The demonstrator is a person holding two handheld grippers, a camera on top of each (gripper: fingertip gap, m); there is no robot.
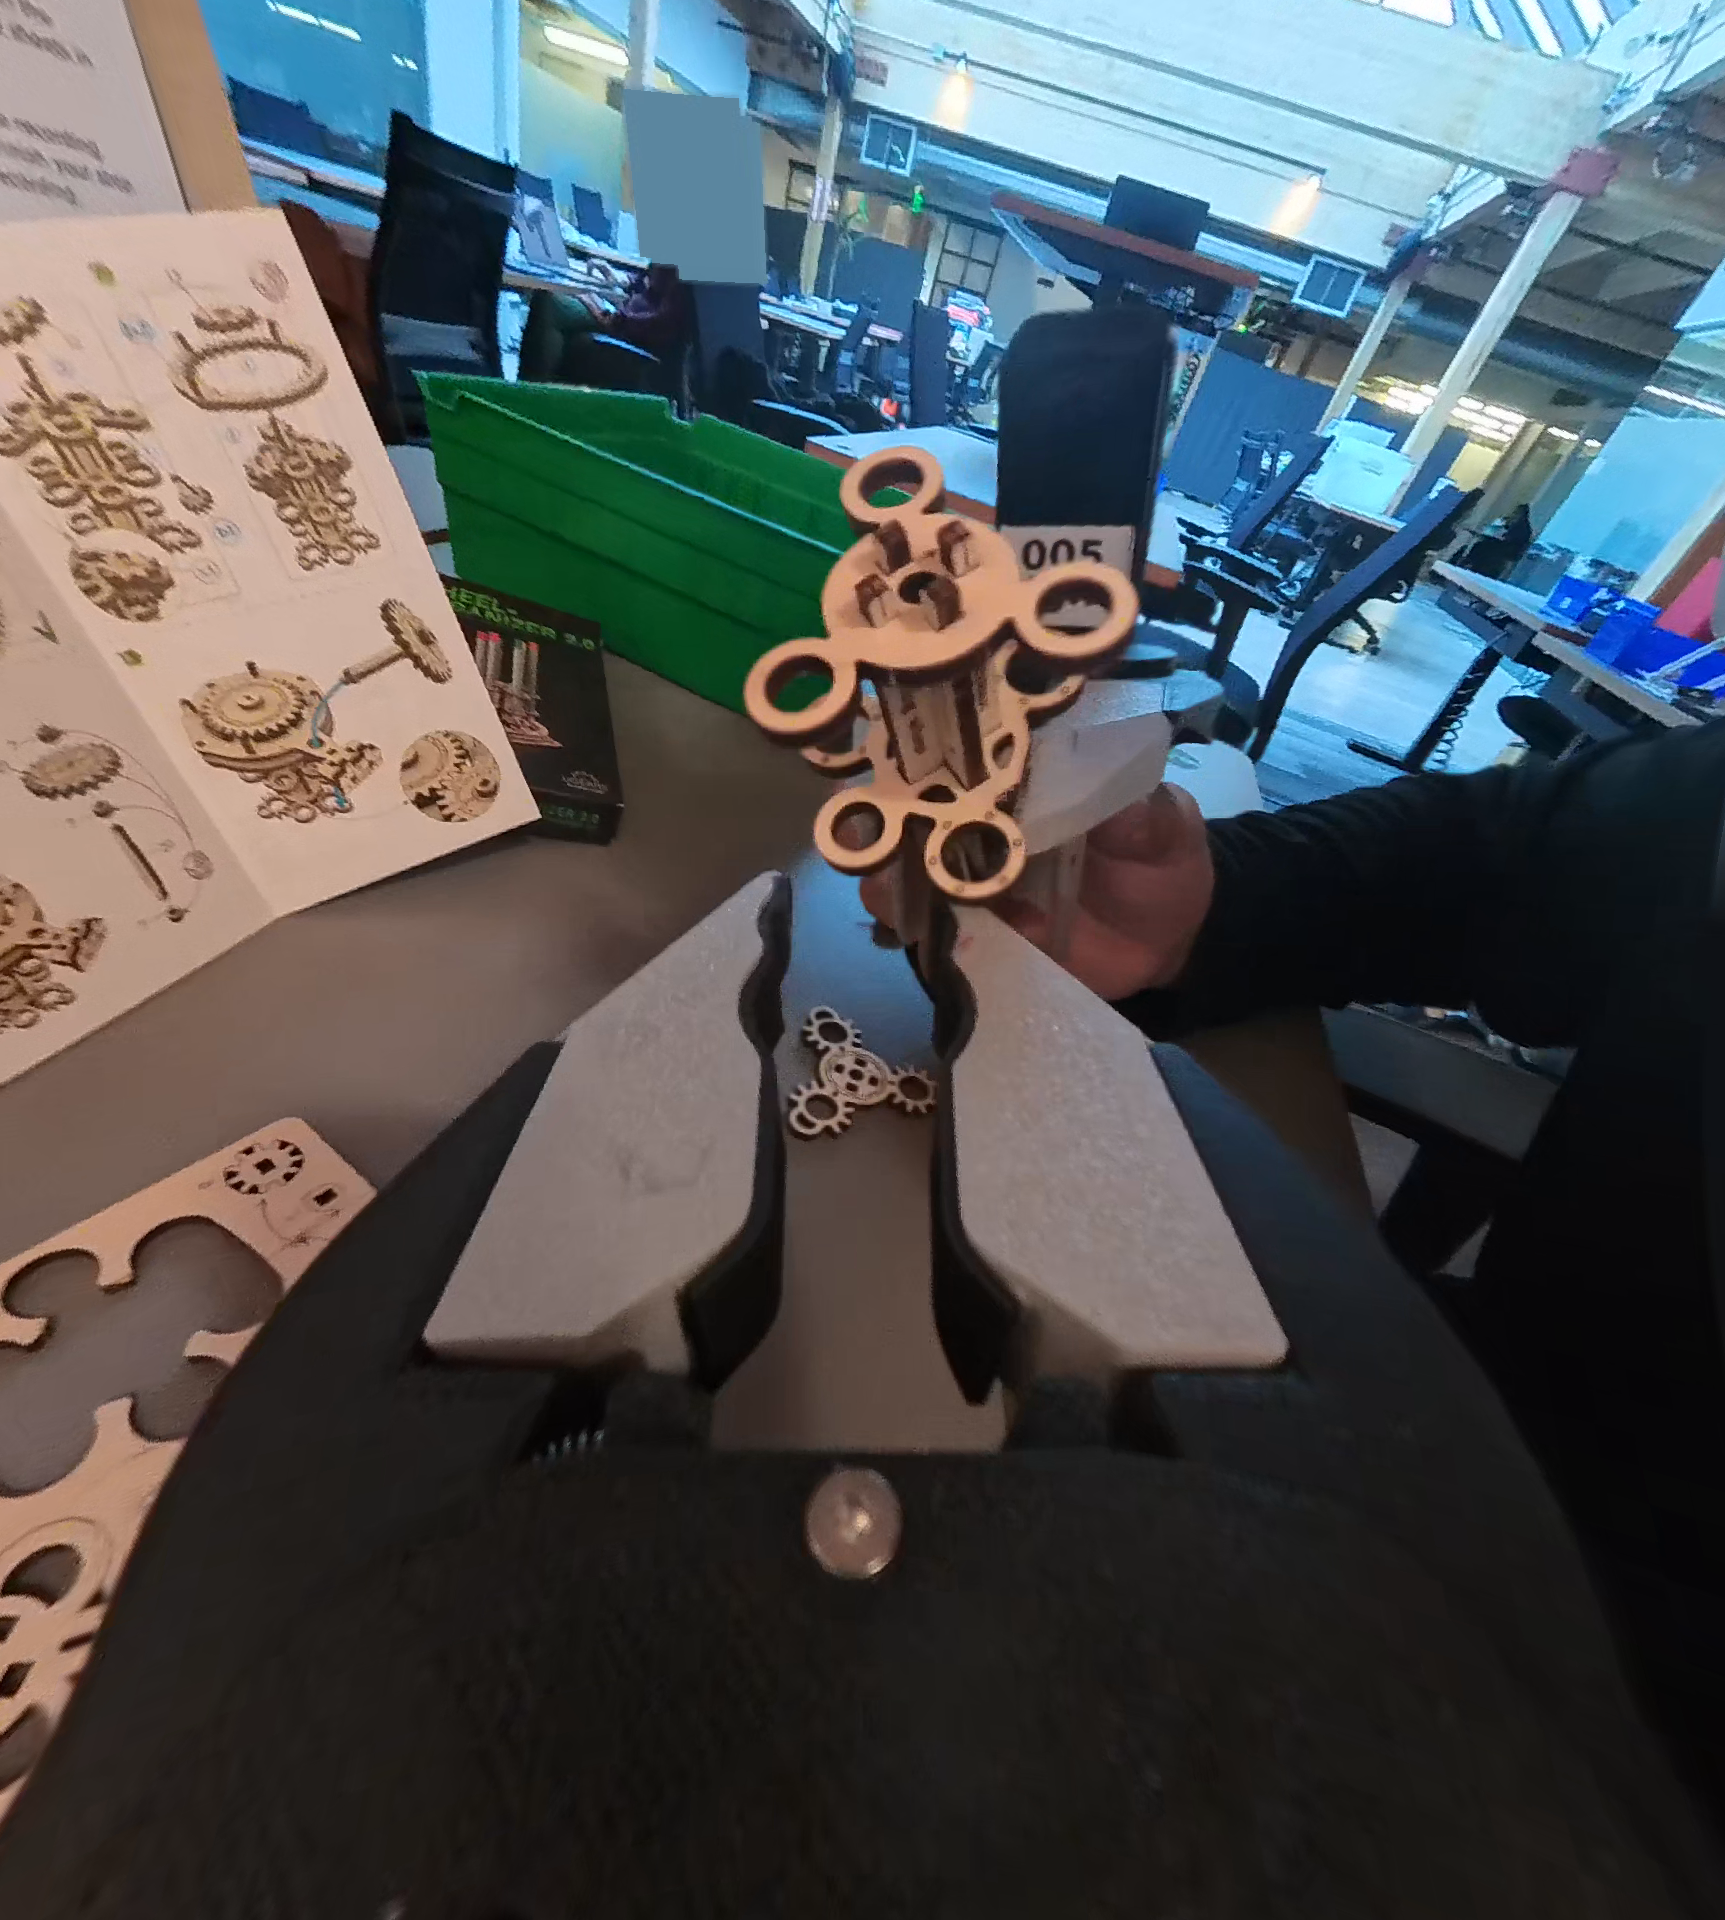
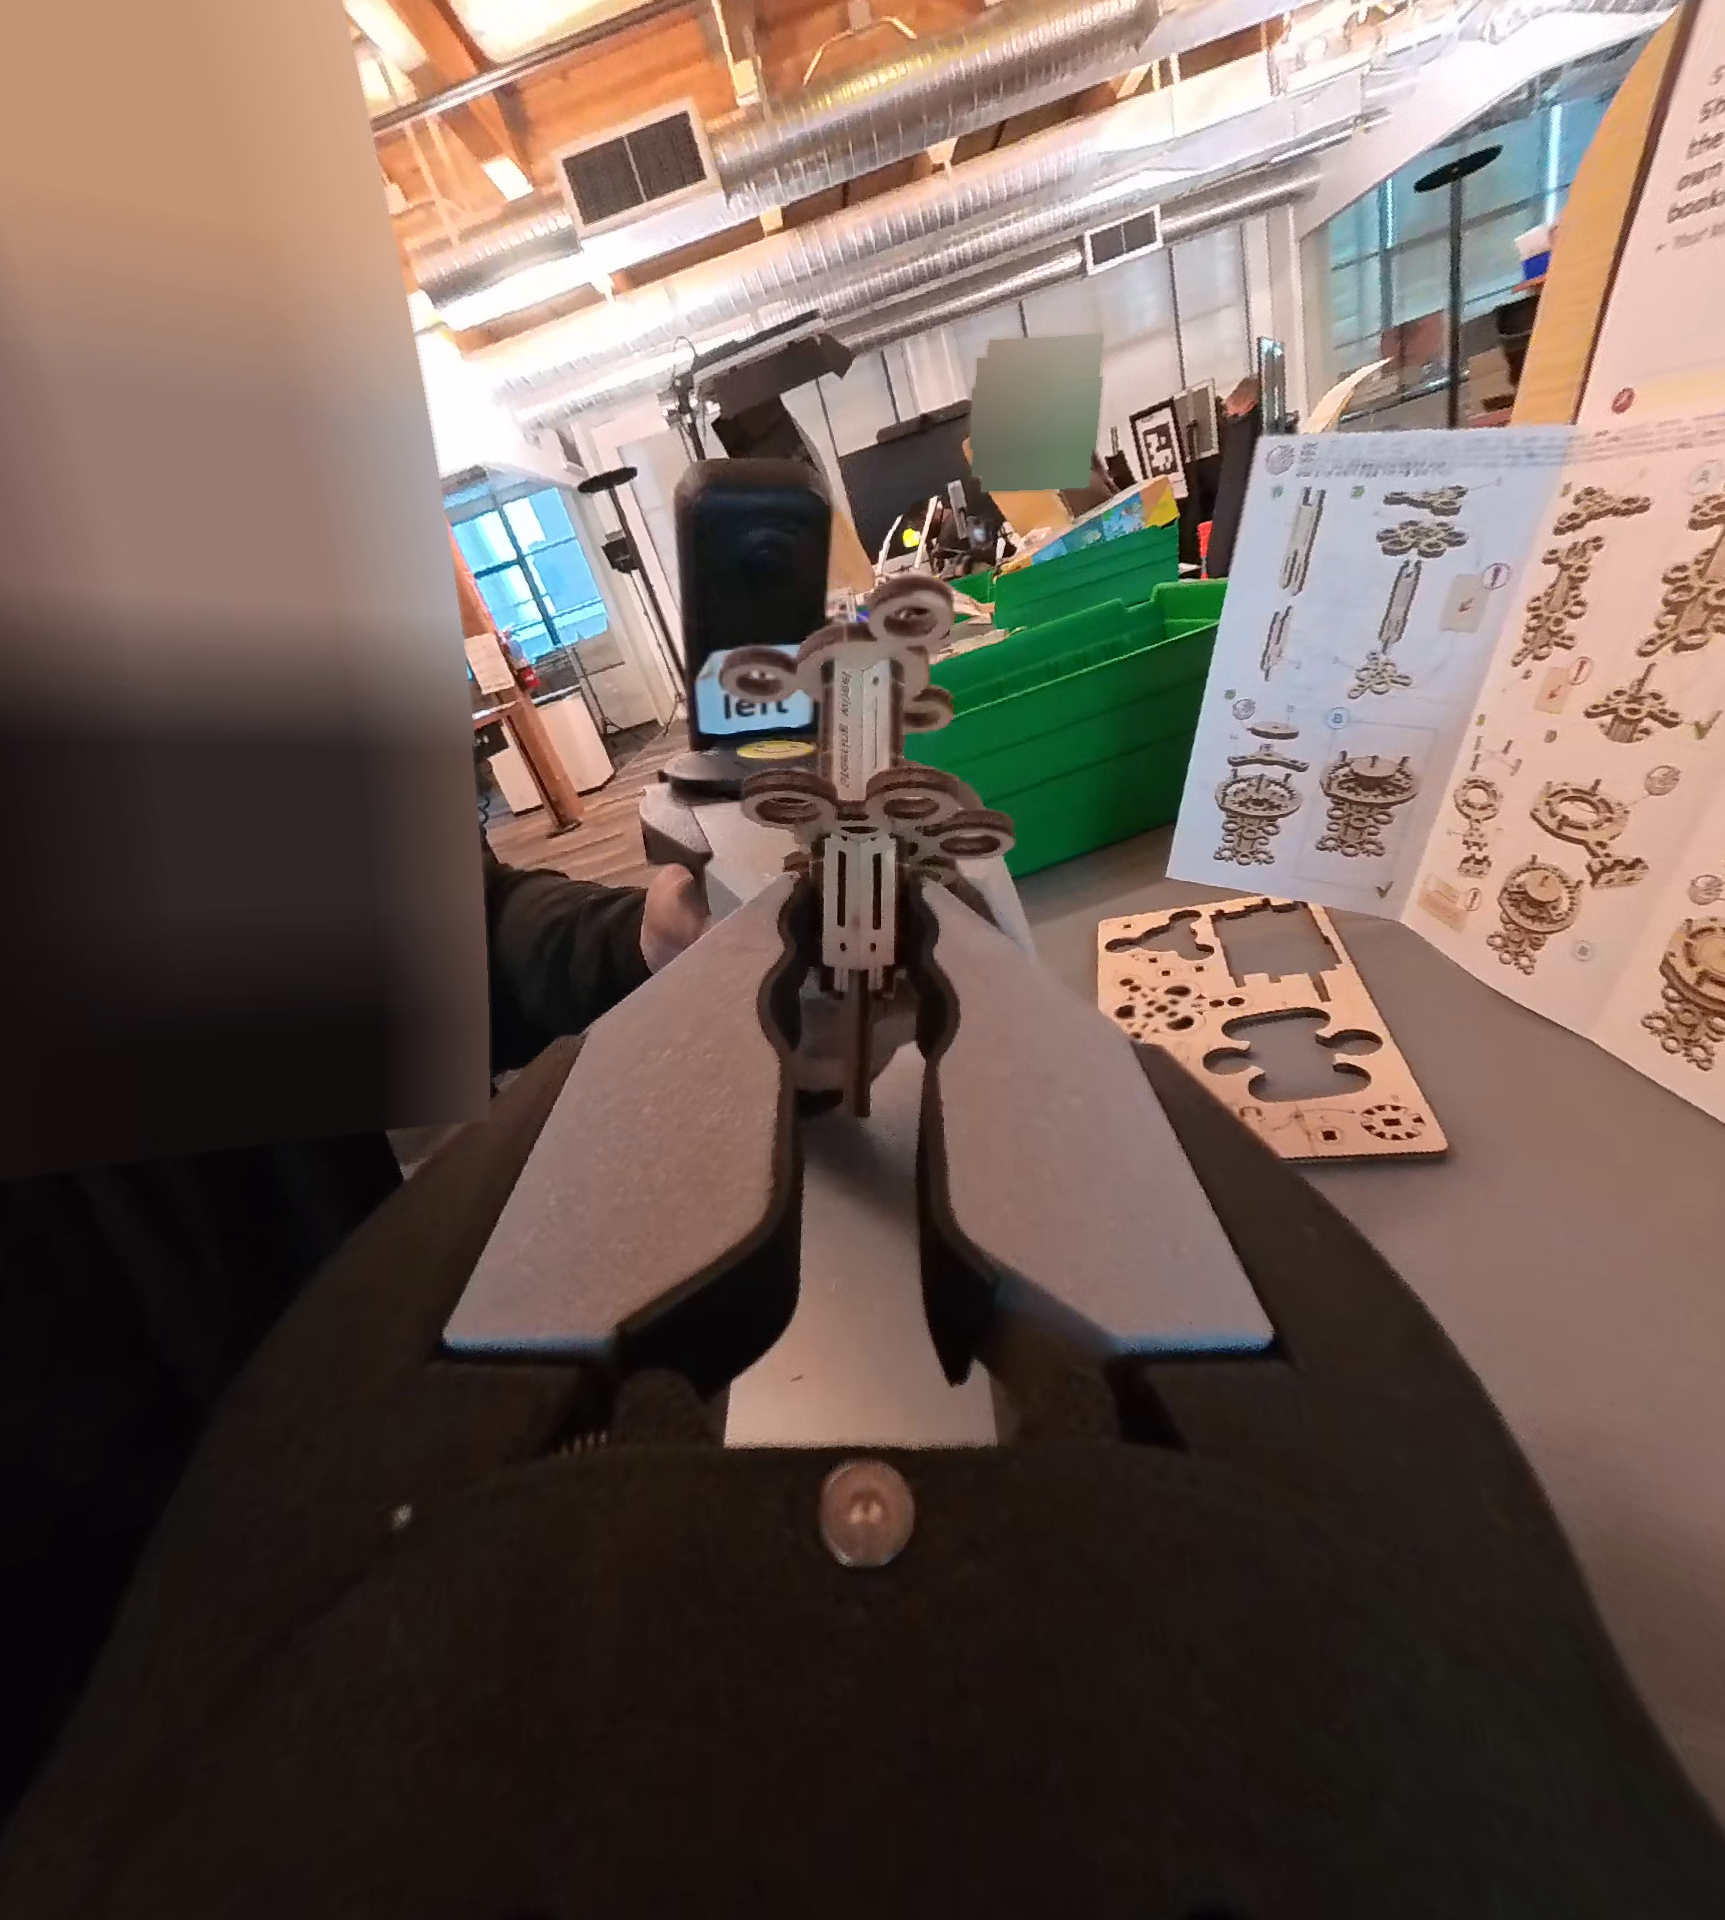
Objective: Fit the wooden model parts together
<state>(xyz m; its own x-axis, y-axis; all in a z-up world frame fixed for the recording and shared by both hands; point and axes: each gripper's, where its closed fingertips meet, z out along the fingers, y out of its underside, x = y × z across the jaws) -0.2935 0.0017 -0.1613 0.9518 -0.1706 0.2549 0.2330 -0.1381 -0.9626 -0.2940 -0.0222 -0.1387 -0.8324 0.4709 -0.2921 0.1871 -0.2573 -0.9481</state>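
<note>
Your right gripper [image 2: 853, 914] is clamped on the lower stem of the wooden model [image 2: 863, 769], holding it upright above the desk [image 2: 1460, 1299], its ringed plates stacked along a square column. Your left gripper [image 1: 853, 940] stands narrowly parted with nothing between its fingers; through the gap you see a small geared piece [image 1: 858, 1075] lying flat on the desk. A punched-out wooden sheet [image 2: 1263, 1029] lies just beside the open instruction booklet [image 2: 1523, 727], with green bins [image 1: 619, 520] behind.
</note>
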